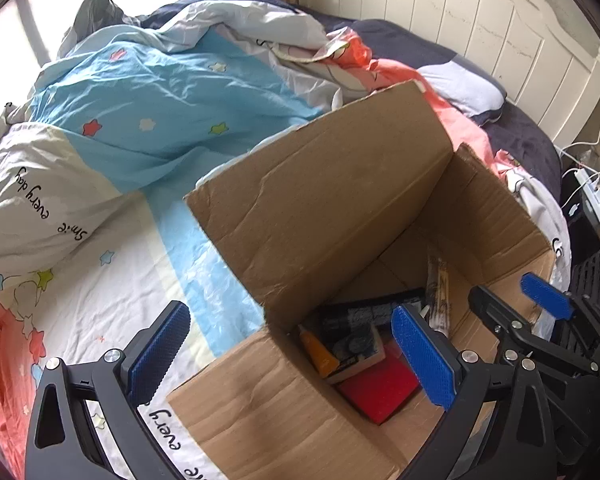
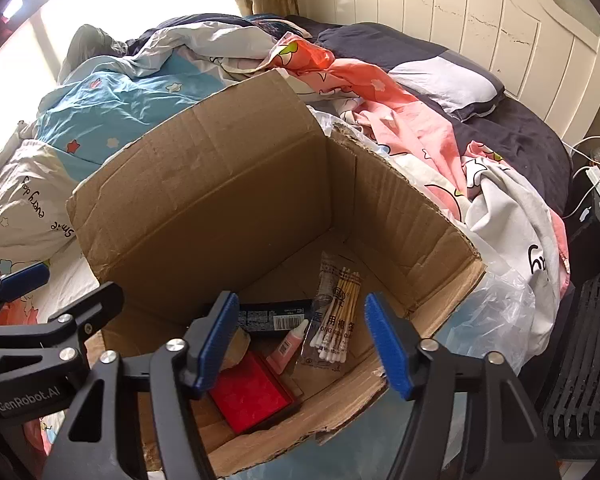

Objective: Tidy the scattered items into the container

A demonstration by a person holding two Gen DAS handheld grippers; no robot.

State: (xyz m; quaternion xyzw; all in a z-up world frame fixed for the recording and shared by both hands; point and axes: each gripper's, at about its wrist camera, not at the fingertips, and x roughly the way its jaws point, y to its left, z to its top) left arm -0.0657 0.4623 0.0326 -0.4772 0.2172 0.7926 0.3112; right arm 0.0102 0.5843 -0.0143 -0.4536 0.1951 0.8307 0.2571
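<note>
Here, the cardboard box (image 2: 204,200) is seen on the bed (image 1: 100,280), with a red case (image 2: 252,396), a pink tube (image 2: 286,346) and a cotton-swab packet (image 2: 334,320) inside. Both the left hand-held gripper (image 1: 288,360) and the right hand-held gripper (image 2: 304,344) are spread wide over it, nothing being held.

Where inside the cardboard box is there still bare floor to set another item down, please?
Free: the cardboard box floor along the tall far wall, behind the cotton swab packet. Crowded: the near corner, with the red case, pink tube and dark carton.
</note>
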